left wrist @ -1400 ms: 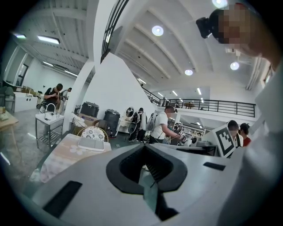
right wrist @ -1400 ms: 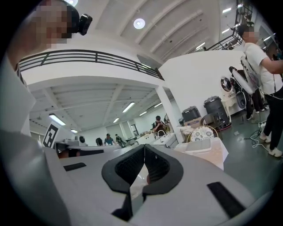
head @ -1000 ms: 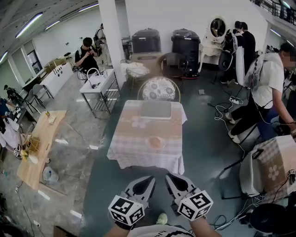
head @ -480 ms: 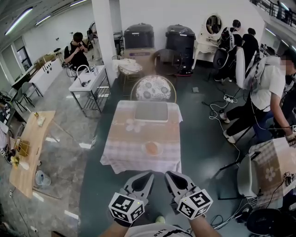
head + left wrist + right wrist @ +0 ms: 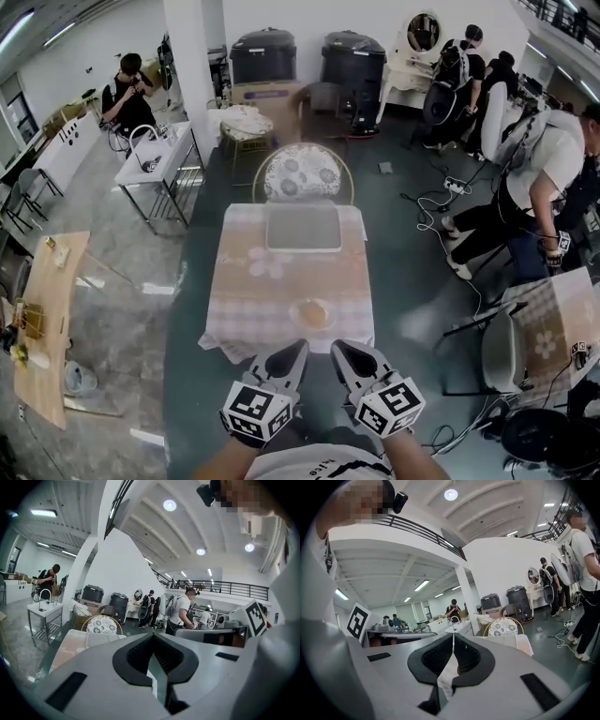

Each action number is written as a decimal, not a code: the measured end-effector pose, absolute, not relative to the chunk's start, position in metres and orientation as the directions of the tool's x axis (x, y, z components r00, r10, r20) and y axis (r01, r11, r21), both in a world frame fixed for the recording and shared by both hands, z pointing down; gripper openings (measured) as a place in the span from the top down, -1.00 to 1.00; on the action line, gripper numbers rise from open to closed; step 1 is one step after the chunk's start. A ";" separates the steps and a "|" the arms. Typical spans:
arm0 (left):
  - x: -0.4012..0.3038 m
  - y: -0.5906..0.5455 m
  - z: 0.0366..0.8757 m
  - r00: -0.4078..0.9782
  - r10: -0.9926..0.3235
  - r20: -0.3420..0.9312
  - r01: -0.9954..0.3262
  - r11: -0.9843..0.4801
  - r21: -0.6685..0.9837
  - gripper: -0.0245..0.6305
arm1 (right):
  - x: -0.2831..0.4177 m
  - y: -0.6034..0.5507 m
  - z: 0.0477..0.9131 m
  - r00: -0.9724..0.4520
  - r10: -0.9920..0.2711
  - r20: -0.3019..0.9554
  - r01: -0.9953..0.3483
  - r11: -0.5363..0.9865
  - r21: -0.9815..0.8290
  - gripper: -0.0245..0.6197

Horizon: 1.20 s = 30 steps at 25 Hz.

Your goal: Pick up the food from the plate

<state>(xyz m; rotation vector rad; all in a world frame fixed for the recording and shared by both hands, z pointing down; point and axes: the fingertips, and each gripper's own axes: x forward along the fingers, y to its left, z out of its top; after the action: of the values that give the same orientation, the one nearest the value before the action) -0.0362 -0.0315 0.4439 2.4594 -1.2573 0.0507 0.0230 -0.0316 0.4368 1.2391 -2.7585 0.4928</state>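
The food [image 5: 313, 314] is a round orange-brown piece on a small plate [image 5: 297, 318]. The plate sits near the front edge of a table with a checked cloth [image 5: 272, 291]. A grey tray [image 5: 304, 228] lies at the far end of that table. My left gripper [image 5: 298, 348] and right gripper [image 5: 338, 347] are held side by side just short of the table's near edge, both shut and empty. The left gripper view shows its jaws [image 5: 153, 637] closed together, with the table [image 5: 70, 644] beyond. The right gripper [image 5: 453, 635] likewise has its jaws closed, with nothing between them.
A round-backed patterned chair [image 5: 302, 175] stands behind the table. People [image 5: 544, 178] and floor cables [image 5: 441, 225] are on the right, beside another cloth-covered table [image 5: 562, 328]. A wooden table [image 5: 42, 328] and a white metal table [image 5: 150, 164] stand on the left. Black bins [image 5: 262, 56] line the back wall.
The view has moved forward, so the table and plate are nearer and lower in the head view. Both grippers stay shut and side by side.
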 end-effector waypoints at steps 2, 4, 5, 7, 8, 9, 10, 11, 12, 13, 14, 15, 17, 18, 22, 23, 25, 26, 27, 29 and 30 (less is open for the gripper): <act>-0.039 -0.045 0.455 0.609 -0.767 0.204 -0.783 -0.539 0.312 0.91 | 0.018 -0.042 0.449 -0.665 -0.714 0.221 -0.746 0.620 -0.241 0.87; -0.041 -0.058 0.465 0.614 -0.761 0.210 -0.779 -0.540 0.318 0.91 | 0.015 -0.051 0.462 -0.663 -0.706 0.248 -0.748 0.623 -0.227 0.87; -0.041 -0.064 0.469 0.616 -0.758 0.214 -0.776 -0.540 0.325 0.91 | 0.014 -0.055 0.468 -0.661 -0.703 0.263 -0.751 0.623 -0.220 0.87; -0.040 -0.073 0.477 0.622 -0.751 0.221 -0.771 -0.540 0.337 0.91 | 0.013 -0.063 0.477 -0.654 -0.699 0.290 -0.756 0.622 -0.206 0.87; -0.040 -0.077 0.481 0.624 -0.748 0.225 -0.770 -0.539 0.342 0.91 | 0.012 -0.068 0.482 -0.652 -0.696 0.301 -0.757 0.623 -0.198 0.87; -0.040 -0.082 0.485 0.624 -0.747 0.230 -0.770 -0.536 0.346 0.91 | 0.011 -0.073 0.488 -0.650 -0.693 0.312 -0.757 0.626 -0.188 0.86; -0.040 -0.087 0.490 0.622 -0.747 0.235 -0.771 -0.532 0.349 0.91 | 0.011 -0.078 0.494 -0.650 -0.688 0.323 -0.756 0.630 -0.178 0.85; -0.040 -0.091 0.494 0.619 -0.748 0.240 -0.774 -0.527 0.352 0.91 | 0.011 -0.083 0.502 -0.650 -0.682 0.336 -0.754 0.636 -0.167 0.81; -0.040 -0.096 0.499 0.615 -0.749 0.246 -0.777 -0.522 0.353 0.91 | 0.011 -0.089 0.510 -0.650 -0.675 0.351 -0.751 0.641 -0.158 0.72; -0.040 -0.101 0.504 0.611 -0.750 0.252 -0.780 -0.516 0.353 0.91 | 0.011 -0.095 0.518 -0.650 -0.666 0.367 -0.748 0.646 -0.153 0.67; -0.040 -0.106 0.509 0.607 -0.752 0.259 -0.784 -0.511 0.353 0.91 | 0.011 -0.101 0.526 -0.651 -0.656 0.382 -0.744 0.651 -0.150 0.65; -0.040 -0.112 0.515 0.602 -0.753 0.265 -0.787 -0.505 0.354 0.91 | 0.011 -0.107 0.533 -0.653 -0.646 0.397 -0.740 0.657 -0.148 0.64; -0.040 -0.124 0.525 0.593 -0.756 0.278 -0.794 -0.492 0.357 0.91 | 0.010 -0.120 0.548 -0.656 -0.624 0.425 -0.729 0.670 -0.143 0.62; -0.040 -0.130 0.530 0.589 -0.756 0.285 -0.797 -0.486 0.358 0.91 | 0.009 -0.126 0.556 -0.659 -0.610 0.440 -0.722 0.677 -0.142 0.61; -0.038 -0.154 0.550 0.570 -0.756 0.322 -0.812 -0.458 0.361 0.91 | 0.007 -0.145 0.592 -0.666 -0.545 0.509 -0.690 0.709 -0.144 0.55; -0.038 -0.161 0.555 0.567 -0.757 0.326 -0.814 -0.454 0.362 0.91 | 0.007 -0.149 0.603 -0.663 -0.531 0.528 -0.685 0.715 -0.140 0.53; -0.038 -0.174 0.566 0.565 -0.756 0.331 -0.815 -0.450 0.365 0.91 | 0.008 -0.159 0.625 -0.651 -0.511 0.562 -0.680 0.722 -0.131 0.48; -0.037 -0.179 0.572 0.565 -0.754 0.335 -0.815 -0.448 0.366 0.91 | 0.008 -0.163 0.636 -0.646 -0.500 0.577 -0.676 0.725 -0.129 0.44; -0.037 -0.183 0.578 0.564 -0.752 0.341 -0.816 -0.445 0.369 0.91 | 0.010 -0.165 0.647 -0.640 -0.485 0.595 -0.673 0.729 -0.129 0.38; -0.038 -0.189 0.588 0.556 -0.752 0.354 -0.821 -0.431 0.375 0.91 | 0.012 -0.168 0.670 -0.629 -0.449 0.635 -0.663 0.736 -0.137 0.28; -0.039 -0.192 0.593 0.550 -0.753 0.362 -0.825 -0.421 0.378 0.91 | 0.012 -0.169 0.682 -0.623 -0.429 0.655 -0.656 0.741 -0.139 0.24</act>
<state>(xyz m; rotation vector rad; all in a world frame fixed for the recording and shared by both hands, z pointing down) -0.0386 -0.1923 0.5931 2.2725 -1.2691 0.1851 0.0124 -0.1686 0.6820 0.8144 -2.3323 0.4923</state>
